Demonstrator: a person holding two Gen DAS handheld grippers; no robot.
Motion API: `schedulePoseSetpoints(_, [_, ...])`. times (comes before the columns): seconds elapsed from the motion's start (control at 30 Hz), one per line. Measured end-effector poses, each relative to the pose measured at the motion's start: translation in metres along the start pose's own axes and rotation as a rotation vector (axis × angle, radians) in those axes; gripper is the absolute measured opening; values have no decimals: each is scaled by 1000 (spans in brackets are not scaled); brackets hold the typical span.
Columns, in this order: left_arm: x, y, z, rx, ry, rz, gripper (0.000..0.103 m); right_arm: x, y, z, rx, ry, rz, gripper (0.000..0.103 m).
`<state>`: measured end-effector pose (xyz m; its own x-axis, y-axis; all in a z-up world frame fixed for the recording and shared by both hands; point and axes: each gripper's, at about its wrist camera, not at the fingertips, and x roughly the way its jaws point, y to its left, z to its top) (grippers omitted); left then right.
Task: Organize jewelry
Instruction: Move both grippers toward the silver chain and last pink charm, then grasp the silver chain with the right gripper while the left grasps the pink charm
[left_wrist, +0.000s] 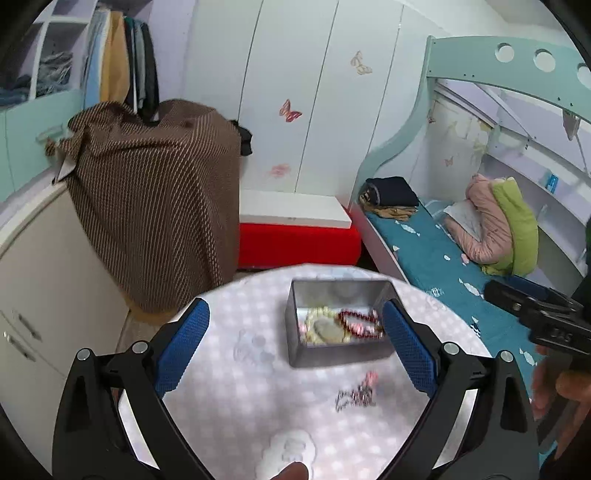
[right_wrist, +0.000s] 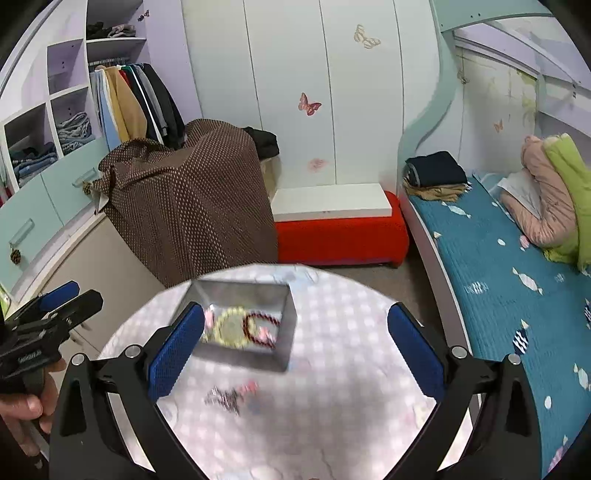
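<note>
A small round bench (left_wrist: 229, 413) with a pale checked cover carries the jewelry. A grey metal tin (left_wrist: 338, 325) stands open on its far half, well inside the rim, with bare cover showing on every side of it. Inside the tin lie a pale yellow beaded piece (left_wrist: 321, 326) and a dark red bead bracelet (left_wrist: 360, 323), side by side and touching. On the cover just in front of the tin lies a silver chain (left_wrist: 354, 397) with a small pink piece at one end; it is blurred, so its links cannot be made out.

The left tongs (left_wrist: 295, 343) hang over the near part of the bench, released, with blue pads spread wide and nothing between them; the right-hand pad overlaps the tin's right wall in that view, though contact cannot be told. The right tongs (right_wrist: 295, 347) are likewise spread wide and empty, above the bench, with the left-hand pad across the tin's near-left corner in that view. The chain sits low between the pads in both views.

Around the bench: a bed (right_wrist: 498, 266) with a teal quilt runs close along the right edge, a red bench seat (right_wrist: 340, 232) stands beyond the far edge, and a brown draped cloth (right_wrist: 192, 199) hangs to the far left. Grey floor (right_wrist: 388, 280) shows between the bench rim and the bed.
</note>
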<state>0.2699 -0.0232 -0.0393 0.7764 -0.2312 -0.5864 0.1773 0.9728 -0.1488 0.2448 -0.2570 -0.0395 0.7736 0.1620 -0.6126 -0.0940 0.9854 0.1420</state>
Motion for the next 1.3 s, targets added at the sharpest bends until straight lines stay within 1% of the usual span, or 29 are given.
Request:
schedulePoseSetpoints(0.07, [-1, 3, -12, -5, 11, 10, 95, -3, -1, -13, -7, 21, -11, 96])
schedulePoseSetpoints(0.17, [4, 5, -32, -6, 47, 16, 95, -1, 3, -32, -41, 59, -27, 96])
schedulePoseSetpoints(0.23, [7, 7, -41, -7, 65, 28, 95, 5, 8, -45, -58, 91, -21, 96])
schedulePoseSetpoints(0.33, [13, 10, -54, -15, 95, 27, 95, 17, 16, -63, -79, 139, -12, 96])
schedulePoseSetpoints(0.4, [14, 11, -60, -15, 101, 30, 95, 28, 23, -73, -85, 169, -2, 96])
schedulePoseSetpoints(0.6, [21, 17, -75, -25, 133, 40, 95, 53, 46, -93, -109, 218, 33, 95])
schedulePoseSetpoints(0.67, [21, 19, -79, -35, 142, 41, 95, 63, 53, -99, -118, 234, 44, 91])
schedulePoseSetpoints(0.73, [22, 22, -81, -38, 147, 42, 95, 71, 59, -103, -125, 249, 52, 82])
schedulePoseSetpoints(0.77, [21, 23, -82, -38, 148, 42, 95, 74, 60, -105, -126, 255, 53, 81])
schedulePoseSetpoints(0.83, [22, 25, -84, -41, 154, 44, 95, 80, 61, -109, -127, 269, 59, 69])
schedulePoseSetpoints(0.87, [22, 27, -85, -43, 156, 45, 95, 83, 62, -110, -128, 274, 59, 67])
schedulePoseSetpoints(0.93, [22, 28, -86, -50, 160, 45, 95, 87, 65, -112, -130, 280, 69, 56])
schedulePoseSetpoints(0.97, [22, 29, -87, -53, 162, 43, 95, 89, 66, -112, -129, 281, 73, 53])
schedulePoseSetpoints(1.03, [23, 30, -88, -56, 165, 41, 95, 93, 68, -113, -130, 285, 83, 44])
schedulePoseSetpoints(1.07, [23, 30, -88, -56, 166, 41, 95, 95, 70, -114, -135, 280, 84, 42])
schedulePoseSetpoints(1.1, [24, 30, -89, -57, 168, 40, 95, 96, 71, -114, -141, 273, 82, 36])
schedulePoseSetpoints(1.13, [24, 31, -89, -57, 169, 39, 95, 97, 74, -114, -152, 265, 79, 27])
schedulePoseSetpoints(1.17, [24, 30, -89, -57, 171, 40, 95, 97, 76, -114, -165, 263, 77, 22])
schedulePoseSetpoints(1.23, [25, 31, -89, -58, 172, 40, 95, 97, 78, -116, -181, 265, 83, 5])
schedulePoseSetpoints(1.3, [26, 31, -89, -59, 173, 39, 95, 94, 77, -119, -202, 264, 87, 3])
